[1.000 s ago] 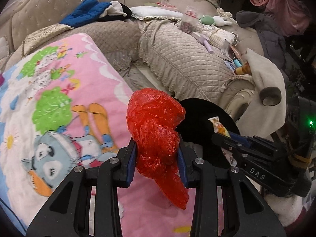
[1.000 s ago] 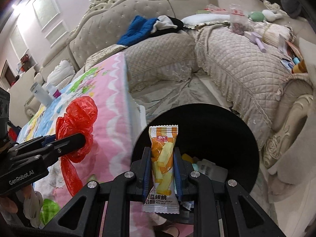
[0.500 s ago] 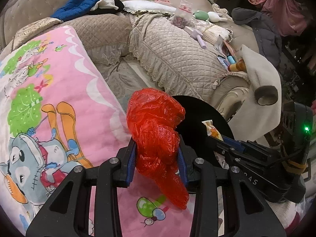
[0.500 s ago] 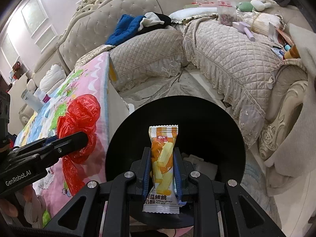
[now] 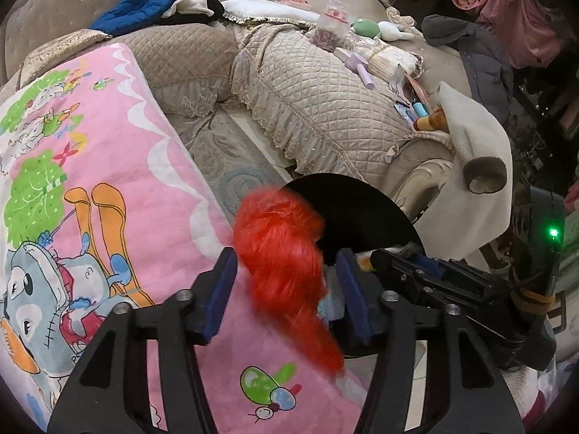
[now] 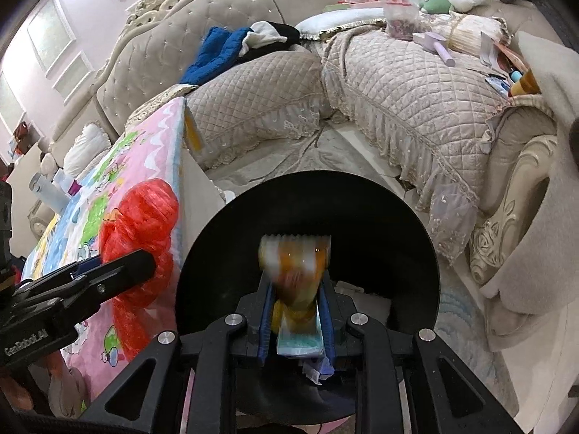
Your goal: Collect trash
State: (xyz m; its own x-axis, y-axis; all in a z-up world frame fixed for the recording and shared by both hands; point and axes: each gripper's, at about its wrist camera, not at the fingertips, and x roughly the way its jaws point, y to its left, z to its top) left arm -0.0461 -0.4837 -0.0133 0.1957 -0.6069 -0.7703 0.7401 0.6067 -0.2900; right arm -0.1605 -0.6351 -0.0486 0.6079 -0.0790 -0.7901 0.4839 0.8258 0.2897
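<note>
A crumpled red plastic bag (image 5: 286,264) hangs blurred between the spread blue pads of my left gripper (image 5: 287,289), apparently touching neither pad; it also shows in the right wrist view (image 6: 141,238). My left gripper is open at the edge of the black round bin (image 5: 362,209). My right gripper (image 6: 295,311) is over the bin's mouth (image 6: 217,271). An orange and yellow snack wrapper (image 6: 295,275) sits blurred between its pads, which have parted a little. Other trash lies in the bin's bottom.
A pink cartoon blanket (image 5: 90,181) covers the table on the left. A beige quilted sofa (image 5: 325,79) curves behind, with blue clothing (image 5: 141,11), toys and small items on it. A cream throw (image 5: 470,166) hangs over the sofa arm on the right.
My left gripper has opened and the red bag is slipping free, blurred. My right gripper has moved further over the bin, its pads have parted, and the snack wrapper is dropping.
</note>
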